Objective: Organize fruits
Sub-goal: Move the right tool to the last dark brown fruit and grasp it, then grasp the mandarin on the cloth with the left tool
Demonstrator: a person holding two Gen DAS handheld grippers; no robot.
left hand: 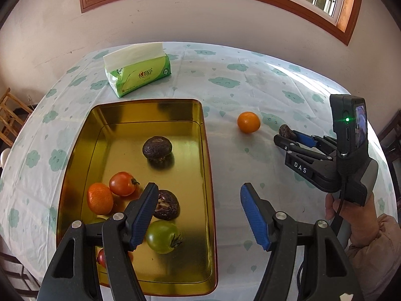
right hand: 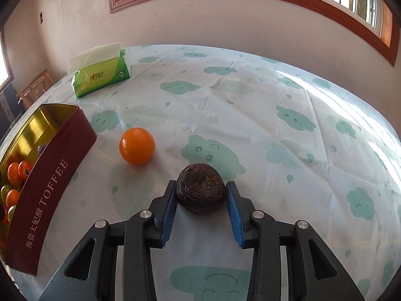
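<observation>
Right gripper (right hand: 201,202) fingers bracket dark wrinkled fruit (right hand: 200,192) on worktop (right hand: 275,125), not visibly clamped; orange (right hand: 137,145) near, tin (right hand: 50,175) beyond. Left gripper (left hand: 199,210) splayed wide above tin; tissue pack (right hand: 100,77) far

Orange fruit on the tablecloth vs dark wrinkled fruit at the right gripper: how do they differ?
The smooth bright orange fruit is glossy; the dark brown wrinkled fruit is dull and shrivelled. The orange fruit lies free on the cloud-print tablecloth, nearer the gold-lined toffee tin; the dark fruit sits between the fingers of the right gripper, its left pad touching, the right pad's contact unclear. The orange fruit looks rounder, the dark one flatter. Both rest on the cloth, outside the tin.
</observation>
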